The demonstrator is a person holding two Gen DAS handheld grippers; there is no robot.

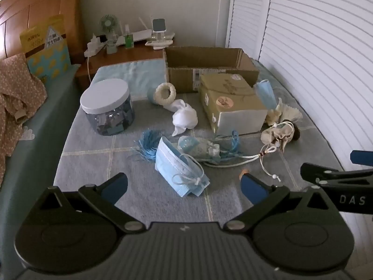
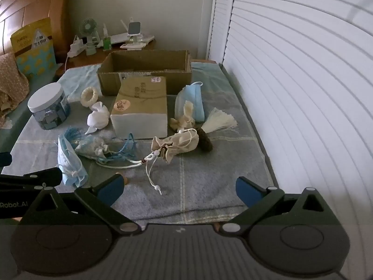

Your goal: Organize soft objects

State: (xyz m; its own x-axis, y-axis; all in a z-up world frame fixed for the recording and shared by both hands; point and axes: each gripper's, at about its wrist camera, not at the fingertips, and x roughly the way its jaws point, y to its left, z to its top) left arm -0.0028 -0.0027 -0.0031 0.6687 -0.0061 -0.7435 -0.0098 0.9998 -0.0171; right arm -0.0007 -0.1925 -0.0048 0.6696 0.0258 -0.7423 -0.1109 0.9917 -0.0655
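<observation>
The left matte-black plastic two-finger gripper [image 1: 184, 186] has 2 blue-padded fingertips [image 1: 253, 187], round silver pivot screws and a ribbed grey base. The matching right black gripper [image 2: 178, 187] carries white "DAS" lettering on its side.
</observation>
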